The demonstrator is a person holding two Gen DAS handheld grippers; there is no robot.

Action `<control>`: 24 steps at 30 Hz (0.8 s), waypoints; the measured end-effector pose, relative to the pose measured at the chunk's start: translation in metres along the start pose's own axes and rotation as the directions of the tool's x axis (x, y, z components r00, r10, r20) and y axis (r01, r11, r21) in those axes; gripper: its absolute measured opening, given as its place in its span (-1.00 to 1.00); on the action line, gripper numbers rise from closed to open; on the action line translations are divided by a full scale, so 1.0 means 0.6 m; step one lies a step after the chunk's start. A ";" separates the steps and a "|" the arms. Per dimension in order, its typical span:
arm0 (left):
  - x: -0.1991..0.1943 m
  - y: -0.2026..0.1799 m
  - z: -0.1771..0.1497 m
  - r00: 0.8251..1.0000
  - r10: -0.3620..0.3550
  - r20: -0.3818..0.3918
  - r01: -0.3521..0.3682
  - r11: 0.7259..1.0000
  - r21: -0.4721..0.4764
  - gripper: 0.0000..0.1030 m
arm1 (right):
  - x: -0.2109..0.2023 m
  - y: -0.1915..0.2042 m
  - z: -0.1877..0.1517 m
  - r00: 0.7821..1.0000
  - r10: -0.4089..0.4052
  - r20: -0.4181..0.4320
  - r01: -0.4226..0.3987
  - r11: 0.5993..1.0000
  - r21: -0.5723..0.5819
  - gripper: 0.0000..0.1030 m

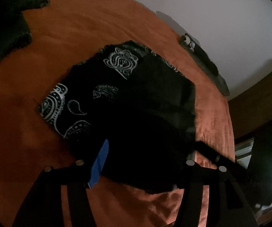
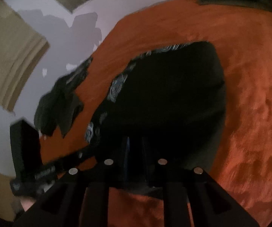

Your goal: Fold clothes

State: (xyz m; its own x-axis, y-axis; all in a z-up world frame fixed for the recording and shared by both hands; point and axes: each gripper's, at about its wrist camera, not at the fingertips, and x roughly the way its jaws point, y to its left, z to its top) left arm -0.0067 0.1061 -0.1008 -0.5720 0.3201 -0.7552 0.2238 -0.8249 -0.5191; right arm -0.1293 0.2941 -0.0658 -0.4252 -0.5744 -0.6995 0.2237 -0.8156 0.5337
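A black garment with white paisley print [image 1: 90, 94] lies partly folded on the orange blanket [image 1: 79, 28]; its plain black side is turned over the top. My left gripper [image 1: 149, 148] stands open at the garment's near edge, with the blue pad [image 1: 100, 164] on the left and the cloth lying between the wide-apart fingers. In the right wrist view the same garment [image 2: 173, 94] fills the middle. There my right gripper [image 2: 136, 143] is shut on its near edge, fingers close together in the dark cloth.
Dark clothes [image 1: 7, 28] lie at the blanket's far left, and another dark piece with a white print [image 1: 202, 60] lies along its far right edge. Crumpled dark clothes [image 2: 60, 102] sit at the bed's edge. A pale wall [image 1: 221, 9] rises behind.
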 end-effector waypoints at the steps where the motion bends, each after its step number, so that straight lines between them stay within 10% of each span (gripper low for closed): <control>1: 0.004 0.006 -0.006 1.000 0.008 -0.010 -0.008 1.000 -0.014 0.17 | 0.002 -0.002 -0.001 1.000 -0.006 -0.004 0.007 1.000 0.005 -0.75; 24: -0.196 0.009 0.023 0.992 -0.113 0.056 0.118 0.988 -0.098 0.17 | -0.174 0.038 0.014 0.990 -0.008 0.143 -0.001 0.998 0.065 -0.75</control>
State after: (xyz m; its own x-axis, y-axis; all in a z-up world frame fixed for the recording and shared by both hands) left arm 0.0512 0.0575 -0.0094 -0.6368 0.3847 -0.6682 0.2309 -0.7317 -0.6414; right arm -0.0871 0.3358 0.0235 -0.5483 -0.5516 -0.6286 0.1671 -0.8088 0.5639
